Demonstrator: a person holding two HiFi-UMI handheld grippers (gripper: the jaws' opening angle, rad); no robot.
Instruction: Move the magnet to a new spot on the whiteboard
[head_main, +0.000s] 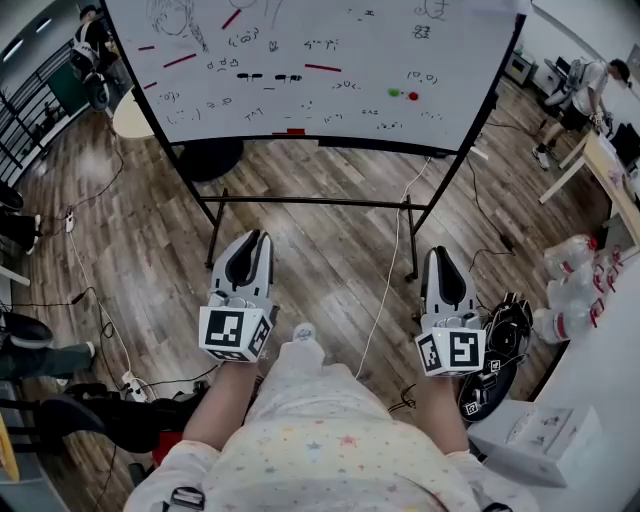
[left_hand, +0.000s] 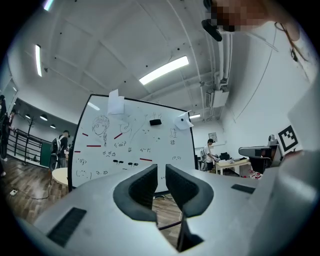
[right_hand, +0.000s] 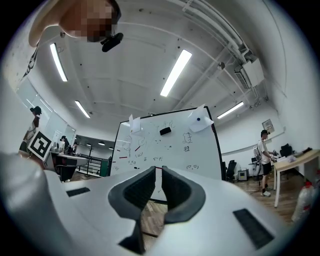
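Note:
The whiteboard (head_main: 300, 50) stands ahead on a black frame, covered in small doodles. It carries red bar magnets (head_main: 322, 68), short black magnets (head_main: 262, 76), and a green round magnet (head_main: 395, 93) beside a red round magnet (head_main: 413, 96). My left gripper (head_main: 253, 240) and right gripper (head_main: 444, 254) hang low near my body, well short of the board. Both are shut with nothing in them. The left gripper (left_hand: 160, 172) faces the whiteboard (left_hand: 130, 145) from a distance, and so does the right gripper (right_hand: 160, 175), where the whiteboard (right_hand: 165, 145) shows a black eraser (right_hand: 165, 131).
The stand's crossbar (head_main: 310, 201) and legs rise from the wood floor between me and the board. A white cable (head_main: 385, 290) and a power strip (head_main: 135, 383) lie on the floor. A white table (head_main: 600, 390) with bottles is at my right, and a person (head_main: 570, 95) stands far right.

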